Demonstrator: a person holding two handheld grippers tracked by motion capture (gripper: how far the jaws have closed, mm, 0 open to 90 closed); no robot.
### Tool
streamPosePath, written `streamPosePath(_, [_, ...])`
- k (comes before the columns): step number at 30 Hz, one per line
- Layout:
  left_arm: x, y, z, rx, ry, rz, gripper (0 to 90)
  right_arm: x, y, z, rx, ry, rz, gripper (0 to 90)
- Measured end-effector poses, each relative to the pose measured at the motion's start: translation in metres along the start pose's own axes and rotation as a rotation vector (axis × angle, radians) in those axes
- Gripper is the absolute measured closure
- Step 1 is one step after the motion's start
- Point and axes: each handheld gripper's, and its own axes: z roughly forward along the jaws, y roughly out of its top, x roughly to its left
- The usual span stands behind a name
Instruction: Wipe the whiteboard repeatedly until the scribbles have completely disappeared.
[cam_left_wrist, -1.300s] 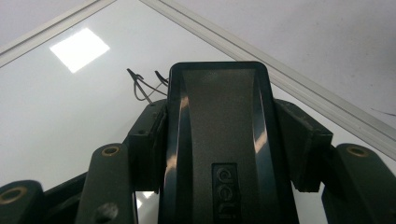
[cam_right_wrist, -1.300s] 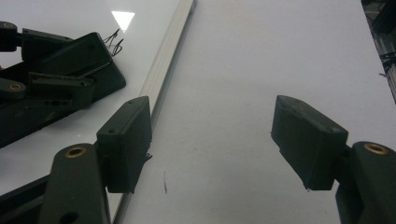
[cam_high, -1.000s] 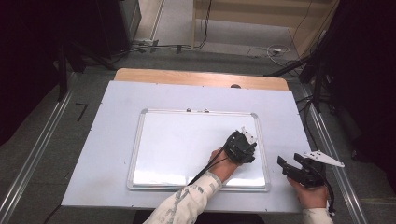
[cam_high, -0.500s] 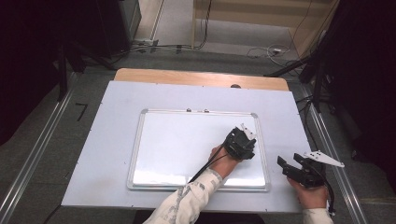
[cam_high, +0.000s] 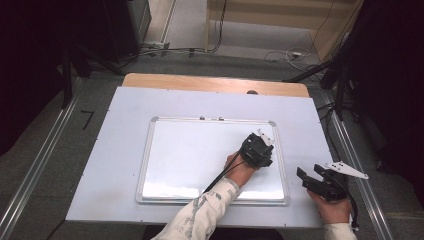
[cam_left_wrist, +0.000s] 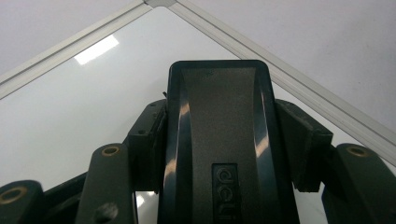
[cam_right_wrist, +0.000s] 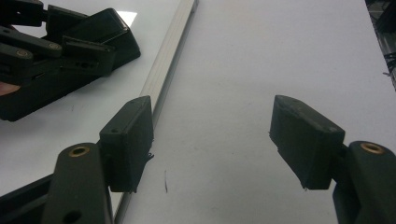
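At the table, my left gripper clamps a black plastic whiteboard eraser with a rounded top, both pads pressed against its long sides, and holds it face-down on the silver-framed white dry-erase board. The eraser sits toward the board's three o'clock edge, a little above its middle, with the frame's upper right corner just beyond it at about one o'clock. My right gripper rests off the board on the pale grey tabletop, near the frame's four o'clock side, jaws spread wide with nothing between them. The board looks clean from above, so I judge this a wiping pass close to the corner. To do it well, I would keep the eraser flat so its whole underside bears on the surface, press evenly, sweep in overlapping strokes parallel to the frame, and stop short of the raised aluminium rail so the eraser does not catch or tip. The free gripper could steady the frame if the board starts to slide.
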Motion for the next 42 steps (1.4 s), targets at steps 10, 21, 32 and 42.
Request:
streamPosePath(10, [0.005, 0.005, 0.005, 0.001, 0.011, -0.007, 41.4, 0.0, 0.0, 0.0, -0.002, 0.003, 0.0, 29.3])
streamPosePath(21, [0.013, 0.011, 0.012, 0.004, 0.008, -0.005, 41.4, -0.001, 0.0, 0.0, -0.003, 0.005, 0.0, 29.6])
streamPosePath(32, [0.024, 0.018, 0.019, 0.005, -0.007, 0.012, 41.3, -0.002, 0.001, 0.0, -0.006, 0.006, -0.002, 30.0])
streamPosePath(42, [0.027, 0.021, 0.023, 0.007, 0.003, 0.017, 41.3, -0.002, 0.001, 0.0, -0.004, 0.005, 0.001, 30.0])
